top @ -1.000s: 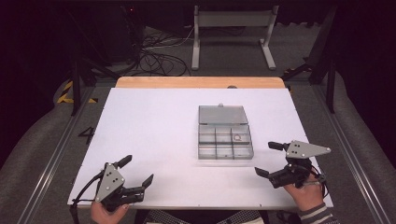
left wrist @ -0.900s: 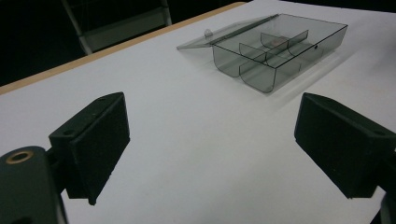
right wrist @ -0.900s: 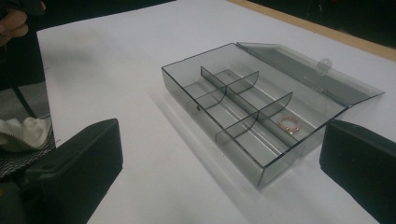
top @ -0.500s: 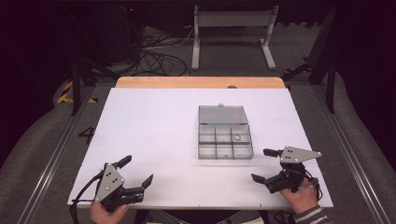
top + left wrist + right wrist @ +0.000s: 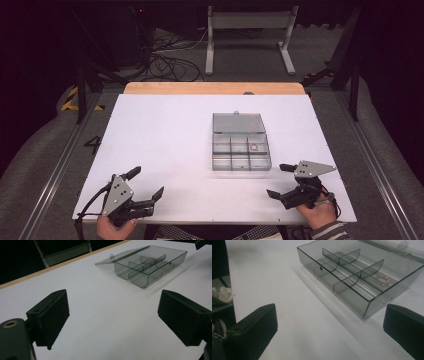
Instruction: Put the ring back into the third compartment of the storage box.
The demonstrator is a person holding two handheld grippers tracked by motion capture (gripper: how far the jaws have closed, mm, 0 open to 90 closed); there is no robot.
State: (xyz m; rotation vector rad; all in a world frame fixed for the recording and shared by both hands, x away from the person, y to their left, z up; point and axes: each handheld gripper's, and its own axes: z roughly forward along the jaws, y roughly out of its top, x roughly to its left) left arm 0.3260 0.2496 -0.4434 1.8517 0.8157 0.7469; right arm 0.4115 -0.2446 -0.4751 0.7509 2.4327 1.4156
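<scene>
Even overhead light renders the white table (image 5: 165,135) bright against dark surroundings. The clear box (image 5: 362,272) casts a soft shadow toward the camera; the near black fingers (image 5: 48,317) appear slightly blurred.

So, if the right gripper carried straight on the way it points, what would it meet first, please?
Probably the near wall of the open box: the right gripper is open, bare table lies between, and the box stands just ahead, slightly off-centre.
</scene>
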